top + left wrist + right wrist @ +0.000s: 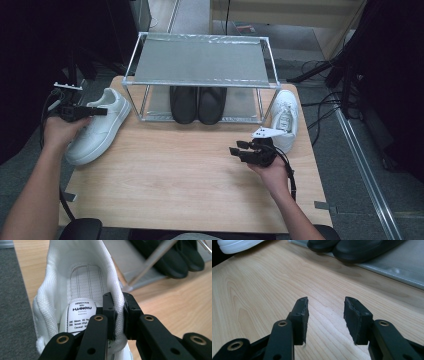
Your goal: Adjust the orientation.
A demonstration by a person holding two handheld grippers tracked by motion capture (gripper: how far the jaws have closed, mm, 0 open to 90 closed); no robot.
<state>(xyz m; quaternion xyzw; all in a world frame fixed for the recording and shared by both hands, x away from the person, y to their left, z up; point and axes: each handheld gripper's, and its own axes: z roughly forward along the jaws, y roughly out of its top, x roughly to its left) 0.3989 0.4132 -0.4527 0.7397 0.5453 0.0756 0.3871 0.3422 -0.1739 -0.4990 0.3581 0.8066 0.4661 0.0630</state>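
Observation:
A white sneaker lies on the left of the wooden table, toe toward the person. My left gripper is shut on the side wall of its collar. In the left gripper view the two jaws pinch that padded white wall, one inside the shoe and one outside. My right gripper hovers over the table at the right, open with nothing between its fingers, as the right gripper view confirms. A second white sneaker lies just behind it at the table's right edge.
A metal two-level shoe rack stands at the back of the table. A pair of black shoes sits on its lower shelf, toes forward. The rack's front leg is close to the held sneaker. Cables lie on the floor at the right.

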